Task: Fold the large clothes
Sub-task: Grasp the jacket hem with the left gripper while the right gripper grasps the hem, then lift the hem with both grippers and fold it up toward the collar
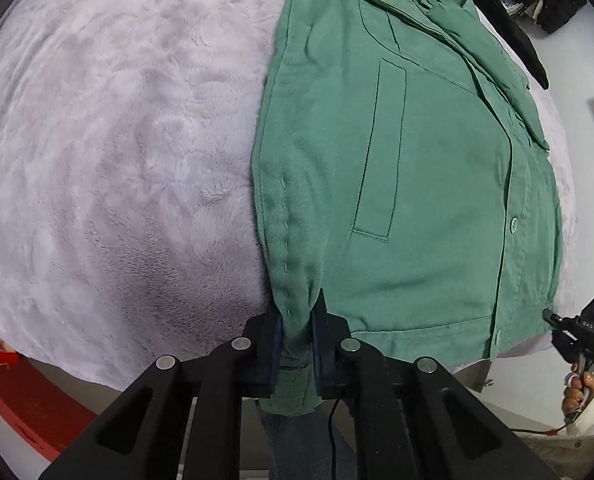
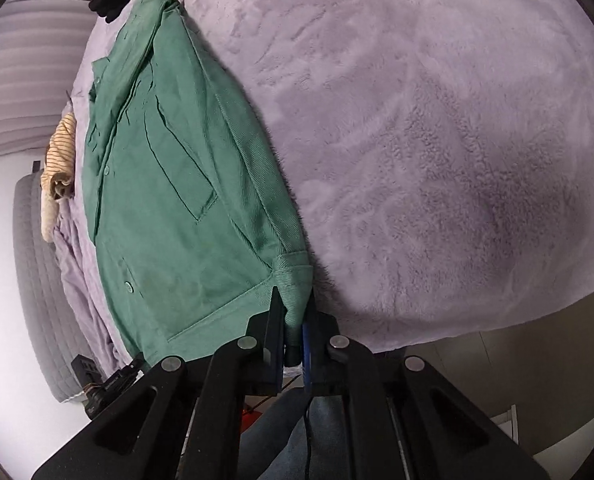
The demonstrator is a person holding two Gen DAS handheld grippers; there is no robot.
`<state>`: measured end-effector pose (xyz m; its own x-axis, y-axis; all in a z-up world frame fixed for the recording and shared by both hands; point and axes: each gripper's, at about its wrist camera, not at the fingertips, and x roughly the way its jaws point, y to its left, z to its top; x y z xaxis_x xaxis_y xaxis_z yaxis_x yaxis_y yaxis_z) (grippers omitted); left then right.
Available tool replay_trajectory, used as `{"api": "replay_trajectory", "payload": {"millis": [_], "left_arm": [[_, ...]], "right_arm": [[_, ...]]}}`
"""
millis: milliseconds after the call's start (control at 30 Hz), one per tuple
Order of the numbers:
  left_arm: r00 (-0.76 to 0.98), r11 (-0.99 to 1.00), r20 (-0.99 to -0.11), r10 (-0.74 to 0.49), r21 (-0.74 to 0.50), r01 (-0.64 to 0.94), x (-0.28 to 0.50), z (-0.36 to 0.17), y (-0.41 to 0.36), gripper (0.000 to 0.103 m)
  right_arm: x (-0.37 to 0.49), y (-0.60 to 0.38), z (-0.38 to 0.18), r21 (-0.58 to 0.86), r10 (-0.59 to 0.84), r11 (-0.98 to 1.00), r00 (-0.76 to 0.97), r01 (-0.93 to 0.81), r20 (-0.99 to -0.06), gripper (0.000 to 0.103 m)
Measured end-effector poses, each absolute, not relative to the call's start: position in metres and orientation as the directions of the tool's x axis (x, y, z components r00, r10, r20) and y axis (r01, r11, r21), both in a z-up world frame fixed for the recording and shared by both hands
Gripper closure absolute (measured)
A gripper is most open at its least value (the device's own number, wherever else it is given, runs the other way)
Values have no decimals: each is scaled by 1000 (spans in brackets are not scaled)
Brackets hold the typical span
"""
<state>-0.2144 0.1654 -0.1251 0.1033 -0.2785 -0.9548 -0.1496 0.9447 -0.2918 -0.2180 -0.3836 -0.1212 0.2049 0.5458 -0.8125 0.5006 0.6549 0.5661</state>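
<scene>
Left gripper (image 1: pixel 297 344) and right gripper (image 2: pixel 295 336): black plastic linkages, silver round pins, dark blue pads, thin black cable. Cream sleeve (image 1: pixel 593 412).

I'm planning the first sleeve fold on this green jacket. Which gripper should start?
Near even, slightly left. The left gripper clamps the jacket by a sleeve cuff. The right gripper pinches its own cuff, but less fabric sits between its fingers.

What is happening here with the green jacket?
A person is folding a green jacket that lies front up on a fluffy lilac blanket. The left hand-held gripper is shut on one sleeve cuff, and the right hand-held gripper is shut on the other cuff, both at the near edge.
</scene>
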Motion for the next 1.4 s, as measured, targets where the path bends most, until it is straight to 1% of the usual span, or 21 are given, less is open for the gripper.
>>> {"api": "replay_trajectory", "payload": {"millis": [33, 67, 100, 133, 167, 200, 233, 267, 300, 400, 467, 600, 767, 833, 933, 1067, 1233, 1400], "left_arm": [[102, 952, -961, -257, -270, -141, -213, -121, 163, 84], [99, 961, -970, -224, -237, -143, -213, -116, 163, 76], [101, 968, -977, -187, -201, -152, -215, -112, 164, 65], [106, 970, -980, -168, -183, -158, -213, -107, 169, 58], [114, 971, -981, -154, -171, -167, -214, -104, 171, 42], [123, 970, -982, -146, -166, -180, -214, -101, 173, 30], [126, 968, -982, -143, -166, -191, -215, -99, 176, 24], [124, 966, -983, -138, -161, -200, -214, -98, 177, 16], [126, 966, -983, -133, -157, -205, -213, -96, 179, 15], [128, 961, -981, -148, -173, -216, -210, -97, 179, 15], [106, 955, -979, -172, -192, -227, -207, -102, 179, 15], [40, 965, -984, -173, -178, -194, -196, -124, 157, 15], [36, 960, -978, -206, -209, -188, -189, -130, 146, 15], [36, 961, -978, -203, -206, -183, -188, -131, 145, 15], [43, 966, -980, -192, -196, -170, -185, -132, 143, 15], [50, 964, -980, -191, -197, -177, -182, -136, 134, 15], [47, 963, -978, -205, -210, -167, -190, -132, 145, 15], [33, 933, -948, -318, -319, -165, -192, -135, 143, 15]], "right_arm": [[-217, -384, -119, 568, 546, 654, 207, 500, -812, 95], [-218, -384, -117, 566, 549, 654, 201, 501, -812, 91], [-220, -385, -116, 555, 544, 658, 188, 509, -818, 89], [-222, -386, -114, 552, 546, 653, 183, 519, -818, 88], [-225, -389, -112, 559, 551, 643, 190, 525, -812, 84], [-228, -390, -108, 574, 557, 623, 213, 531, -803, 67], [-230, -390, -106, 589, 563, 605, 236, 535, -792, 54], [-231, -389, -105, 608, 571, 583, 261, 538, -778, 32], [-230, -388, -105, 624, 579, 564, 280, 542, -766, 29], [-227, -385, -110, 588, 551, 575, 263, 568, -792, 30], [-222, -384, -115, 585, 548, 563, 267, 584, -793, 30], [-216, -380, -127, 647, 614, 468, 305, 602, -728, 30], [-203, -367, -112, 705, 638, 451, 355, 547, -683, 30], [-198, -367, -113, 697, 627, 450, 358, 559, -692, 30], [-197, -366, -120, 641, 596, 496, 307, 585, -741, 30], [-196, -364, -118, 635, 592, 509, 299, 581, -748, 30], [-198, -364, -117, 631, 589, 515, 295, 580, -752, 30], [-198, -361, -117, 639, 594, 510, 302, 576, -746, 30]]}}
